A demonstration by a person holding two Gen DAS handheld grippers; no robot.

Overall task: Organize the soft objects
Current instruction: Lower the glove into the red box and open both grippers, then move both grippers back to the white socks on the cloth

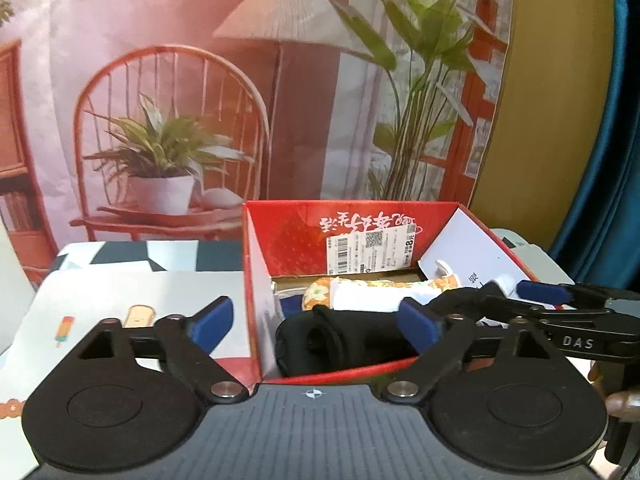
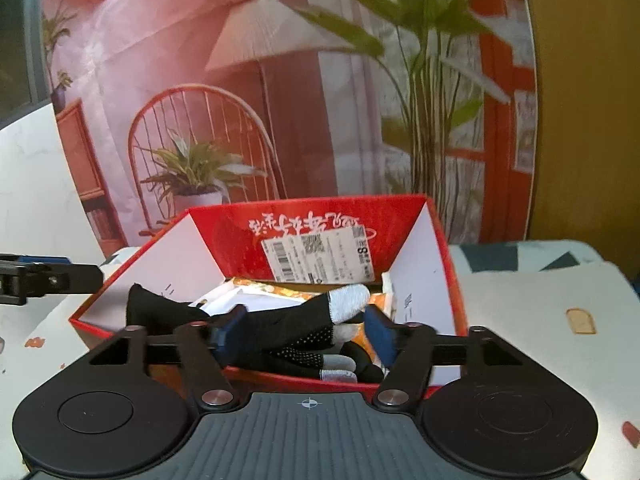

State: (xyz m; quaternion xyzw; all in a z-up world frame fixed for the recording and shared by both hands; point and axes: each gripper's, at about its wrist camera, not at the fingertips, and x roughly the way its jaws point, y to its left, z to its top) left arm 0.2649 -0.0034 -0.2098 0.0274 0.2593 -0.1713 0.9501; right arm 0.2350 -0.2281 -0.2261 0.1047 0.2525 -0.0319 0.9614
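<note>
An open red cardboard box stands on the table right in front of both grippers. Inside lie a rolled white and orange floral cloth and black socks with grey toes. My left gripper is open, its left finger outside the box's left wall and its right finger over the box, with the black sock low between them. My right gripper is open over the box's near edge; the socks lie loose between and under its blue pads.
A printed backdrop of a chair, lamp and plants hangs close behind the box. The table carries a pale mat with food prints. A blue curtain hangs at the right. A hand shows at the right edge.
</note>
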